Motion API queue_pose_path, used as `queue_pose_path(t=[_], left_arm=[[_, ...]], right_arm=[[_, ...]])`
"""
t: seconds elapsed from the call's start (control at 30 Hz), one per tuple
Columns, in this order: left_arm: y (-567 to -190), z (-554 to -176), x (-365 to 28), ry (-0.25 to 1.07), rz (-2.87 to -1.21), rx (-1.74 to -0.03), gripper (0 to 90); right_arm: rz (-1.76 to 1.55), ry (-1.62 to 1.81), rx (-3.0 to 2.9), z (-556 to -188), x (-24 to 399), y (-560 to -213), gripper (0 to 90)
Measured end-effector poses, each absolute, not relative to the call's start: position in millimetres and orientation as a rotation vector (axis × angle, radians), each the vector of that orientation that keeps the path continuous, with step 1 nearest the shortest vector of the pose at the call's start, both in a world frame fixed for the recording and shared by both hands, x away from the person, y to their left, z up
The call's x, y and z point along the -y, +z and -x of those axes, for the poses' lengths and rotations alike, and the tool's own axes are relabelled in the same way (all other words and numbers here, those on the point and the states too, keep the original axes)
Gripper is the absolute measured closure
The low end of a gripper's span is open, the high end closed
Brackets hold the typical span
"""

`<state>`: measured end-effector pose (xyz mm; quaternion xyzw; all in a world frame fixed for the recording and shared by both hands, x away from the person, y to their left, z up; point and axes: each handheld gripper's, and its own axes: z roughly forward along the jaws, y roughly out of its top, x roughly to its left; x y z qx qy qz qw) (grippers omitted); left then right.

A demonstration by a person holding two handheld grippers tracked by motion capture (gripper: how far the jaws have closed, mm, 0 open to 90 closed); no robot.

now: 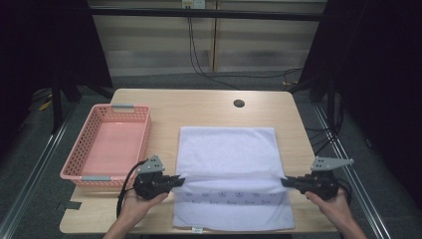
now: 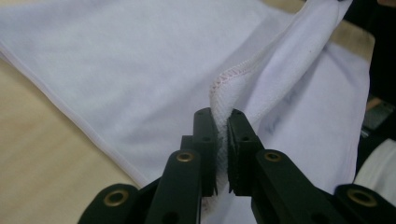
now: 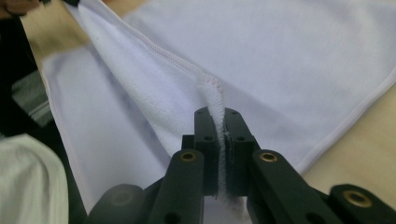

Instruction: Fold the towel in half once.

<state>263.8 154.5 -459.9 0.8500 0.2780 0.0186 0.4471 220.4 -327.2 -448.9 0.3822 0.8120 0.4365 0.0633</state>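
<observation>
Left gripper (image 1: 180, 180): clamped on white towel (image 1: 226, 149) edge | Right gripper (image 1: 284, 182): clamped on opposite edge | Towel: partly folded on wooden table (image 1: 199, 102) | Pink basket (image 1: 107, 144): left of towel

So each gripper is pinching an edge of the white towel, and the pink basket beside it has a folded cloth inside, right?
Not quite. The left gripper and right gripper do pinch the white towel, but the high view shows the pink basket beside it holds nothing.
</observation>
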Motion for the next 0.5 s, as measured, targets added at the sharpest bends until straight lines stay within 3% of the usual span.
queue_pose_path(t=[0.2, 0.5], left_arm=[[-473, -247, -153, -0.008, -2.166, -0.671, 79.2], [-479, -232, -162, -0.094, -2.184, -0.634, 74.8]], right_arm=[[-1.155, 1.252, -2.559, -202, 324, -469, 81.7], [-1.123, 1.223, -2.614, -177, 328, -467, 72.0]])
